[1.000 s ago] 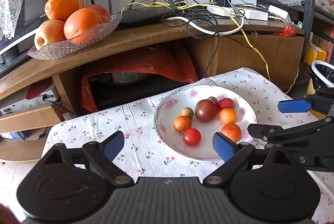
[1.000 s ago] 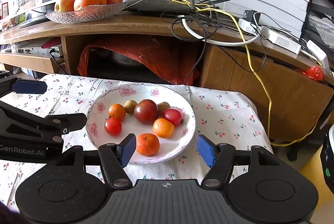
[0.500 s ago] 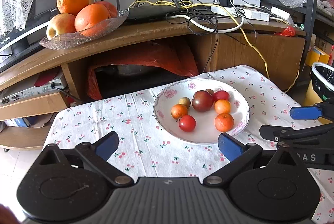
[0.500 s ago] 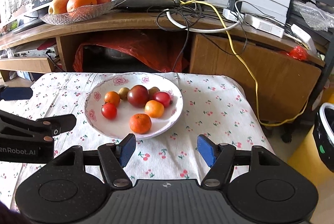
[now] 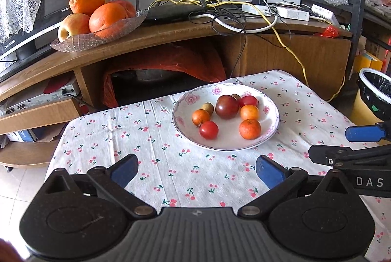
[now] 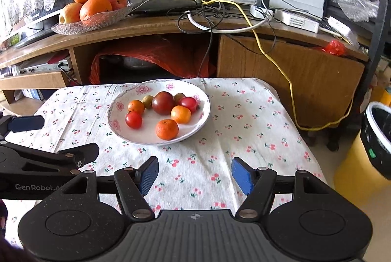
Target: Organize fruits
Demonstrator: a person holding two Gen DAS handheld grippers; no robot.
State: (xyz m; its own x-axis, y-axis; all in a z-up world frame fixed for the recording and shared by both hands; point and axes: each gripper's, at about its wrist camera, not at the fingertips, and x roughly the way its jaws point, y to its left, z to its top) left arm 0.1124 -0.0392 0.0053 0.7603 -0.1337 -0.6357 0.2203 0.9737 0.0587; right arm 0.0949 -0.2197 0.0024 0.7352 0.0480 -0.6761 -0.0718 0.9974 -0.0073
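Fruits (image 5: 249, 129): small, round, soft-skinned — I judge light, bruisable; grip across middle.
Left gripper (image 5: 195, 169): wide open, empty.
Right gripper (image 6: 194, 174): parted, empty.

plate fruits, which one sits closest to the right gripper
The mandarin at the plate's front edge. It lies alone nearest the right gripper, ahead of the other two orange fruits, the red tomatoes and the dark tomato farther back.

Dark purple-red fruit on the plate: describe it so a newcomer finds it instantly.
On the cherry-print tablecloth sits a white floral-rimmed plate of small fruit. The dark purple-red fruit lies toward the plate's far side, mid-cluster. It is the largest and darkest piece there, unlike the bright orange and red ones around it.
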